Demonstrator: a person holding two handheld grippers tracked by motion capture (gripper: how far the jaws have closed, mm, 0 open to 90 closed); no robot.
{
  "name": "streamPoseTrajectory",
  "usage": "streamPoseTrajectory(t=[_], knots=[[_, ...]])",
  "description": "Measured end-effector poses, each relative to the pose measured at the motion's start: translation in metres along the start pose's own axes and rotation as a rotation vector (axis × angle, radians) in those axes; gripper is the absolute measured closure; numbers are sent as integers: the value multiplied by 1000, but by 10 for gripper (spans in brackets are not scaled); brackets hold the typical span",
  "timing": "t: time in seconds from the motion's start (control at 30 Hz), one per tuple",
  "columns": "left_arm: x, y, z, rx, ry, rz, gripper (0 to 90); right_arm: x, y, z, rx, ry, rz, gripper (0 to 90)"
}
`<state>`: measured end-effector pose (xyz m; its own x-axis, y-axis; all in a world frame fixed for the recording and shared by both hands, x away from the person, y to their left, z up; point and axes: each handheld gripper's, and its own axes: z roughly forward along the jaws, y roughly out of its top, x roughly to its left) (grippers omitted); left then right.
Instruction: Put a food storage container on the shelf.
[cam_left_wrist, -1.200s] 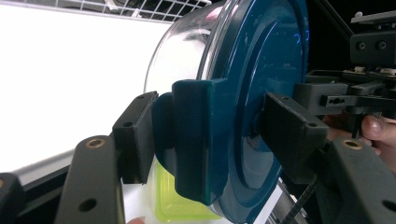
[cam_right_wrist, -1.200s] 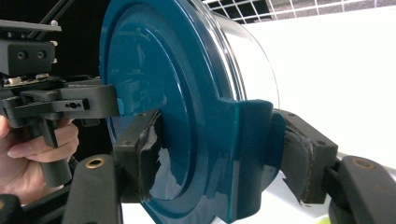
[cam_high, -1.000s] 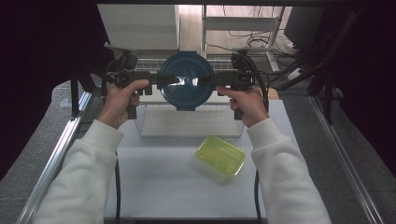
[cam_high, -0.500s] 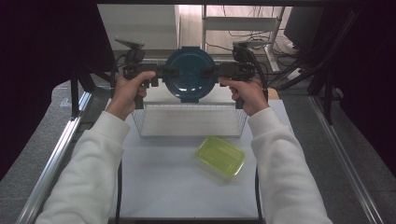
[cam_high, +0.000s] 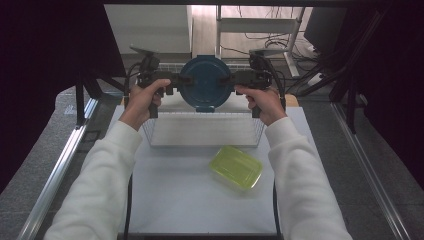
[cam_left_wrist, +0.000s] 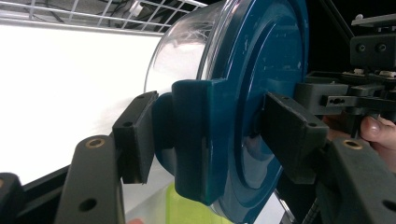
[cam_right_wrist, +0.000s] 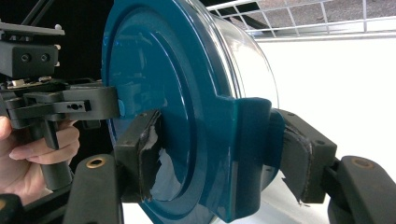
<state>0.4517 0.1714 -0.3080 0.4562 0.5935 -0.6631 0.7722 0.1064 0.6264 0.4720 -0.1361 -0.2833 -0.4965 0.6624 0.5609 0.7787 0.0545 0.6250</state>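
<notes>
While both grippers clamp it from opposite sides, the round clear container with a dark blue plastic lid (cam_high: 205, 83) hangs in the air above the far edge of the white wire basket (cam_high: 202, 131), its lid facing the high camera. The left gripper (cam_high: 176, 80) grasps the lid's left latch tab, and in the left gripper view its two black pads (cam_left_wrist: 136, 135) press on either side of that tab. The right gripper (cam_high: 234, 79) holds the opposite tab the same way; in the right gripper view its pads (cam_right_wrist: 140, 156) pinch the blue rim, and the pad covering looks torn. Each gripper sits in one of the person's hands, with white sleeves coming in from below. A yellow-green translucent rectangular lid (cam_high: 236, 167) lies flat on the white table (cam_high: 190, 205), just in front of the basket and well apart from the held container.
</notes>
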Motion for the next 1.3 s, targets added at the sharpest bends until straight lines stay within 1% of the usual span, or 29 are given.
streamPoseTrajectory(t=[0.13,0.27,0.33,0.43,0.47,0.5,0.53,0.57,0.6,0.67,0.7,0.77,0.8,0.83,1.0,1.17,1.3], knots=[[4,0,3,5,7,-14,381,-4,1,3,6,2,12,355],[7,3,5,3,3,-34,381,-8,2,6,6,5,35,357],[10,4,6,6,0,-38,380,-9,4,7,3,4,42,358],[15,7,8,6,-10,-72,381,-12,7,9,0,7,59,360],[17,8,9,2,-15,-94,381,-13,8,10,-2,8,67,361],[17,8,9,2,-15,-94,381,-14,8,11,-1,10,71,362],[20,9,11,-1,-21,-118,381,-15,9,12,-4,10,72,362],[20,9,11,-1,-21,-118,380,-15,10,13,-3,11,85,362],[24,11,13,-5,-25,-141,380,-17,11,14,-5,9,90,361],[28,12,14,-4,-33,-169,380,-18,12,15,-4,8,123,360],[28,12,14,-4,-33,-169,381,-19,13,16,-4,6,134,360],[34,14,18,-6,-45,-184,379,-22,15,18,-4,7,149,355],[35,14,19,-5,-49,-190,378,-24,15,19,0,11,166,351],[37,14,20,-6,-55,-193,377,-27,16,21,-2,13,167,349],[43,16,24,-7,-67,-224,376,-35,17,26,6,28,207,325],[45,16,27,-16,-66,-232,379,-43,16,30,20,41,261,309],[45,16,28,-23,-69,-230,381,-43,16,30,12,42,258,308]])
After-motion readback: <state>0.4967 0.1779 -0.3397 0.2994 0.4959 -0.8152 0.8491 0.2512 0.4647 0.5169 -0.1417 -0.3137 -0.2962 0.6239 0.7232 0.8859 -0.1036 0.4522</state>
